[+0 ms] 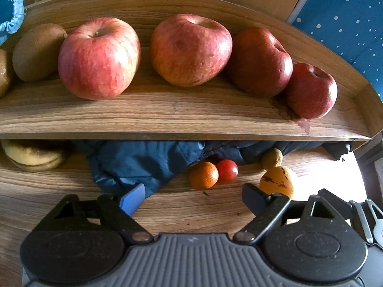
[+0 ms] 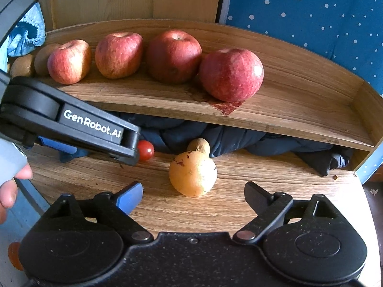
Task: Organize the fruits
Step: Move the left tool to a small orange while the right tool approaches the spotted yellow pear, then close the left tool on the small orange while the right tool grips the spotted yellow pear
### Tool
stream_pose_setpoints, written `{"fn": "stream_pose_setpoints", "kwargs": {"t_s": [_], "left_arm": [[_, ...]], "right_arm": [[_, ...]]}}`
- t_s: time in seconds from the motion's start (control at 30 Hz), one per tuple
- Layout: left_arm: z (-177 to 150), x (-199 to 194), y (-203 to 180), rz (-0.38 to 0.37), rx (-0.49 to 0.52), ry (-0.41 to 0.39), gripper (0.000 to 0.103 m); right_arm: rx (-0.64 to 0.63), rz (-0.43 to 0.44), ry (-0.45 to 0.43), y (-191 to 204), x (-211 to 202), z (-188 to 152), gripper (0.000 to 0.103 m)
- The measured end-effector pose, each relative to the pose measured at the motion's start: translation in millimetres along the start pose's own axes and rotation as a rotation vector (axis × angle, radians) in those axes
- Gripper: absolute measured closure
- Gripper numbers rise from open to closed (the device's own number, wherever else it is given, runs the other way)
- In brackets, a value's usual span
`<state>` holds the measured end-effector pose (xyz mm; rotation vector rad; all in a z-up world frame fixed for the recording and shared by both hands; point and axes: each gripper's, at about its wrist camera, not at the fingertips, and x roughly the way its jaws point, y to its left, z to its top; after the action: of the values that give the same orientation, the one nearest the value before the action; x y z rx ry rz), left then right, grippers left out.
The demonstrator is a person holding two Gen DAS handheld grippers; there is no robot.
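Right wrist view: we line up our right gripper (image 2: 192, 196), jaws wide and empty, on the speckled yellow-orange pear (image 2: 192, 175).
Left gripper (image 1: 192, 198) likewise gapes empty (apples look shelved); next we advance, then clamp gently.

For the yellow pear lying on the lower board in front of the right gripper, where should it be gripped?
Grip the pear across its wide round belly, coming straight in from the front with the right gripper. Its narrow neck points back toward the dark cloth, so the belly faces the open jaws.

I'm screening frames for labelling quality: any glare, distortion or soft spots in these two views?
Left wrist view: fisheye bends the shelf into an arc; sunlight blows out the tabletop at right, beside the orange fruit. Right wrist view: same bending, milder glare; the left gripper close up is sharp, its lettering readable.
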<state>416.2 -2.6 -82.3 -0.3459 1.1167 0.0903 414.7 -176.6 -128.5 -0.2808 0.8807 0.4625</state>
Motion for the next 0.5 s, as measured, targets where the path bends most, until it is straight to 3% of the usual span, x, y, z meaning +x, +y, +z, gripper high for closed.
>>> {"fn": "stream_pose_setpoints", "kwargs": {"t_s": [0.27,0.5], "left_arm": [[2,1,-1,-0.024,-0.022,-0.02,0.026],[5,2,-4,-0.051,-0.035,-0.015,0.045]], "right_arm": [[-0.005,0.015,0.007,1,6,2,0.016],[0.003,0.025,0.017,1,13,6,0.025]]}}
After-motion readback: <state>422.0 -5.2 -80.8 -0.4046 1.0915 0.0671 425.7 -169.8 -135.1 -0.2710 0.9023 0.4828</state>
